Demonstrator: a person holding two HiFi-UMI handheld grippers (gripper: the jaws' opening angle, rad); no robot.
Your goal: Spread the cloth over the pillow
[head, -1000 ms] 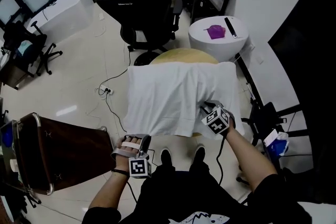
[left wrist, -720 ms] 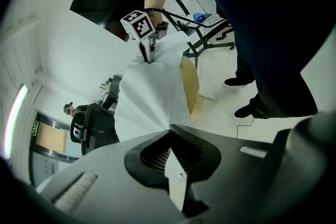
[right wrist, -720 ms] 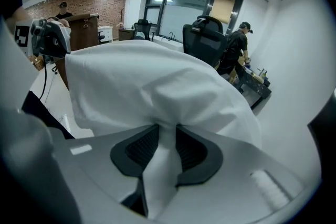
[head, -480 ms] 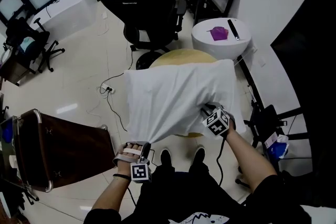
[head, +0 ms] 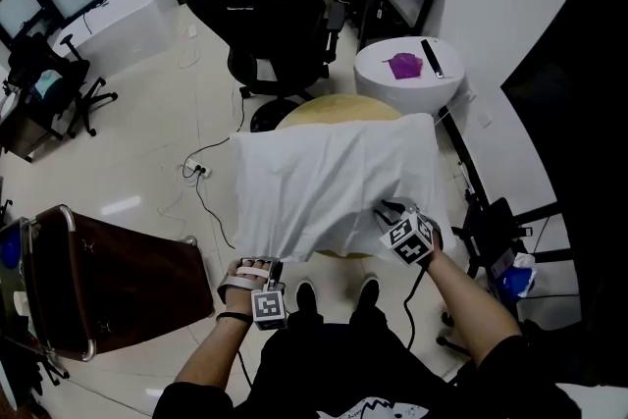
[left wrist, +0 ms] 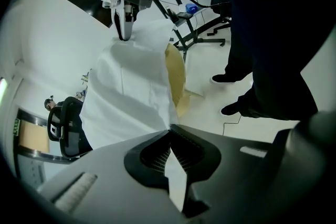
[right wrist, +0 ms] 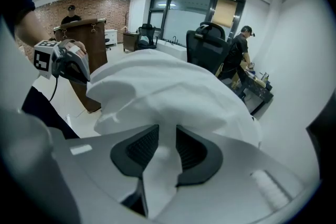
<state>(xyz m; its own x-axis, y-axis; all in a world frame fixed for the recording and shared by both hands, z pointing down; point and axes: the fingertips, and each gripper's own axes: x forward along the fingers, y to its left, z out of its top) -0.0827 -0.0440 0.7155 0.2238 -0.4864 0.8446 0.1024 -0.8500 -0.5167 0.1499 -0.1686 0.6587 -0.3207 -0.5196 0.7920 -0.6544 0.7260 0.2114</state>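
Now the white cloth (head: pixel 334 177) covers the hidden pillow on the round table (head: pixel 339 103). The left gripper (head: pixel 272 270) pinches its 7 o'clock corner, and the right gripper (head: pixel 386 209) clamps a 5 o'clock fold. Overpulling toward 6 o'clock could bare the 12 o'clock edge.

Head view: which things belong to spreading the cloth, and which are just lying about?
Job: white cloth, left gripper, right gripper, both shut on it; tan round table underneath.
Lying about: black office chair, purple item, white stand, brown cabinet.
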